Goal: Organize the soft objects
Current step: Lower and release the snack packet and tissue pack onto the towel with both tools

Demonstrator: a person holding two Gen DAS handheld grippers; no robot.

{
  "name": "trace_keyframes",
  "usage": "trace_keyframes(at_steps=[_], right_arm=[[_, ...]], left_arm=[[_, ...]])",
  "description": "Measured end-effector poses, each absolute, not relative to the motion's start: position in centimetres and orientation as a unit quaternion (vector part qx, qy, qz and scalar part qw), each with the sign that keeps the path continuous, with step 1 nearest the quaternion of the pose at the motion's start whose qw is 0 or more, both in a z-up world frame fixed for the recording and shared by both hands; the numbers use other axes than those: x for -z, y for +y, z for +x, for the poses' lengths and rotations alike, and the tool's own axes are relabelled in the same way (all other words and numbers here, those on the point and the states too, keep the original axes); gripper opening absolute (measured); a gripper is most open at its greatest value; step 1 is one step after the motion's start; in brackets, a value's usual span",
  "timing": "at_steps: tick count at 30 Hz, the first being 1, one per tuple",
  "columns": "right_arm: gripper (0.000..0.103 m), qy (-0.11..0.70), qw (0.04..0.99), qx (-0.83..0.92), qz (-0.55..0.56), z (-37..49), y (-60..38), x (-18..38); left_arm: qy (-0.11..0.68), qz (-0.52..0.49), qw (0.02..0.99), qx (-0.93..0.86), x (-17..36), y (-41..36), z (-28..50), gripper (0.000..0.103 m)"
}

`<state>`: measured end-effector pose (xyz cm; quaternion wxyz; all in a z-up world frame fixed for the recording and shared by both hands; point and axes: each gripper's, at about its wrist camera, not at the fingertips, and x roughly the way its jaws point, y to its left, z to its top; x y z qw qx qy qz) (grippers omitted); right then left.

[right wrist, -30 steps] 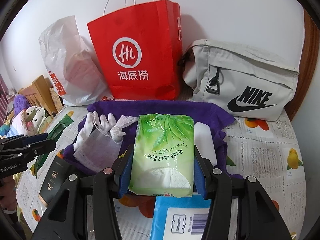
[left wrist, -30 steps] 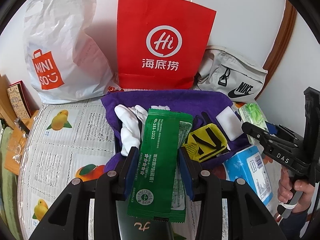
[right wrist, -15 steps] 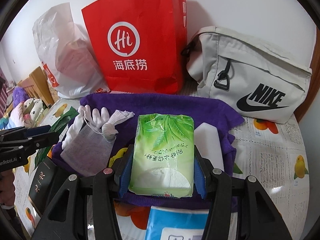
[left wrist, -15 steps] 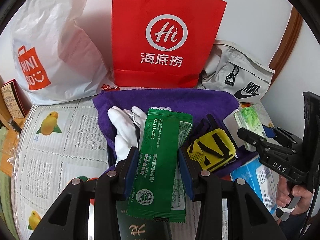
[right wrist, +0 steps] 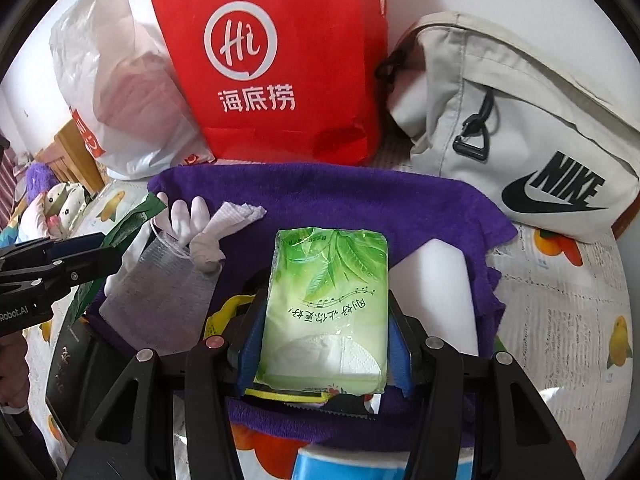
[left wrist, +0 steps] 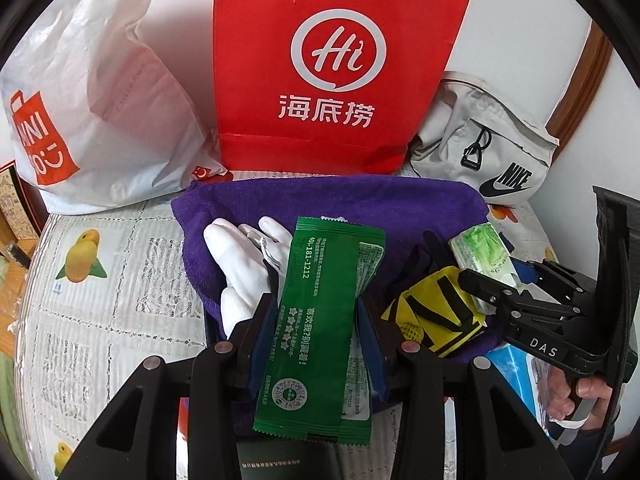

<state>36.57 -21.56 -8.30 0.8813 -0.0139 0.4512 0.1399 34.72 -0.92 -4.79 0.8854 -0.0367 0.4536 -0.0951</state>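
My left gripper (left wrist: pixel 316 344) is shut on a long green wet-wipe packet (left wrist: pixel 320 320) and holds it above the purple towel (left wrist: pixel 360 204). My right gripper (right wrist: pixel 324 340) is shut on a light green tissue pack (right wrist: pixel 328 300), also above the towel (right wrist: pixel 360 196). On the towel lie a white glove (left wrist: pixel 240 264), a yellow and black pouch (left wrist: pixel 436 316), a clear mesh bag (right wrist: pixel 164 296), a knotted white tissue (right wrist: pixel 224 232) and a white block (right wrist: pixel 444 280). The right gripper with its pack shows in the left wrist view (left wrist: pixel 504 280). The left gripper shows in the right wrist view (right wrist: pixel 68 256).
A red paper bag (left wrist: pixel 332 68), a white Miniso plastic bag (left wrist: pixel 92 92) and a grey Nike bag (right wrist: pixel 520 120) stand behind the towel against the wall. A blue tissue pack (right wrist: pixel 340 464) and a dark box (right wrist: pixel 68 368) lie near the front.
Both grippers have moved forward over the towel, toward the bags at the back, each still holding its pack. The right gripper's pack now hangs above the yellow pouch.
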Motion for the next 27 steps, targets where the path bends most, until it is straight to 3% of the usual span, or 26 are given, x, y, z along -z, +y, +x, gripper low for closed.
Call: trace_keyframes(at_steps=[8,13,27], right_arm=[[0.054,0.46,0.876,-0.145,-0.031,37.7,-20.4,8.7],[0.071,0.451,0.881,-0.135,-0.04,37.8,-20.3,8.7],[0.071,0.434,0.892,-0.124,-0.013,36.1,-22.6,7.0]], left_arm=[[0.46,-0.037,0.882,0.098,5.3,-1.1,35.5,0.039],[0.464,-0.034,0.879,0.1,5.7,-1.3,35.8,0.04],[0.471,-0.02,0.876,0.102,6.3,-2.3,36.6,0.041]])
